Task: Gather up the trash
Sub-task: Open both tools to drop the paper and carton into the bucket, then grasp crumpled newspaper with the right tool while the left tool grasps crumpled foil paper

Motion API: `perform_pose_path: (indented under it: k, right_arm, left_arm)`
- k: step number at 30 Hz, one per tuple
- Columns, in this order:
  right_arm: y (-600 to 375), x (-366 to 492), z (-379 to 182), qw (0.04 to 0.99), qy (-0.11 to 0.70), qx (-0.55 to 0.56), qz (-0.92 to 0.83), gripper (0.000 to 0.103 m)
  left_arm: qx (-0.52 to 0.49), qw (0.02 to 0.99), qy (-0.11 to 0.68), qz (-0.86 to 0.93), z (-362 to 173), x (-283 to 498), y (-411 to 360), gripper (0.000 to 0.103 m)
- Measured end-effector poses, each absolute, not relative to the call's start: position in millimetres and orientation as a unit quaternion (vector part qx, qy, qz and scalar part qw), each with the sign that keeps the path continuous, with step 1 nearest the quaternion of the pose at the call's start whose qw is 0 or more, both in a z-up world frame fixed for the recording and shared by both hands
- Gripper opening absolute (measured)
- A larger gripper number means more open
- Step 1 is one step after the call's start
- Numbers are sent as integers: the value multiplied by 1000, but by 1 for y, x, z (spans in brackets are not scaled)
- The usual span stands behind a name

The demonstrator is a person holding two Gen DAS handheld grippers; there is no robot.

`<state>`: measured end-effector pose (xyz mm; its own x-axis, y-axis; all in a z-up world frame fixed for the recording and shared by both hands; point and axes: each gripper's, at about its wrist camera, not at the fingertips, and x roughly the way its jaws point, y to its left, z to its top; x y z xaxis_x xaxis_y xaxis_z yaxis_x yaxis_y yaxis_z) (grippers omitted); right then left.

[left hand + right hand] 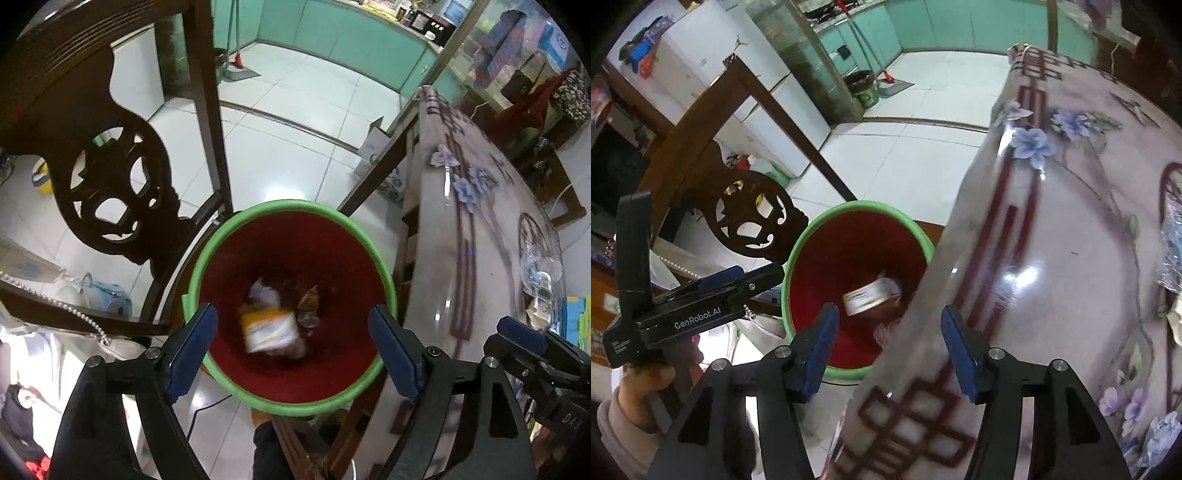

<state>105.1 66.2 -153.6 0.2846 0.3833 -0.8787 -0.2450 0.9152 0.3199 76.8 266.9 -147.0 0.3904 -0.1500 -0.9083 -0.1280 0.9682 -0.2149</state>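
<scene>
Where it lies in the bin (221,236), the wrapper (267,326) looks blurred, yellow-and-white.

1. The left wrist view looks steeply down from close above into the green-rimmed bin (291,406), between carved chair (110,177) and bench (480,221).
2. The right wrist view looks down over the bench edge (923,295), the bin (849,208) left of centre.
3. Both share bin, chair, bench, tiled floor (280,155).
</scene>
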Motion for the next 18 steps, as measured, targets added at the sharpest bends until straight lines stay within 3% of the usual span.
perform_pose_path:
  k: [11,18]
  right_arm:
    - [-11,49,-120,827,529,92,167,56]
    - [-108,-3,-108,851,506,102,97,56]
  left_arm:
    - [-86,840,535,-25,-129,77,226,84]
    - [-65,849,522,-55,-108,52,171,84]
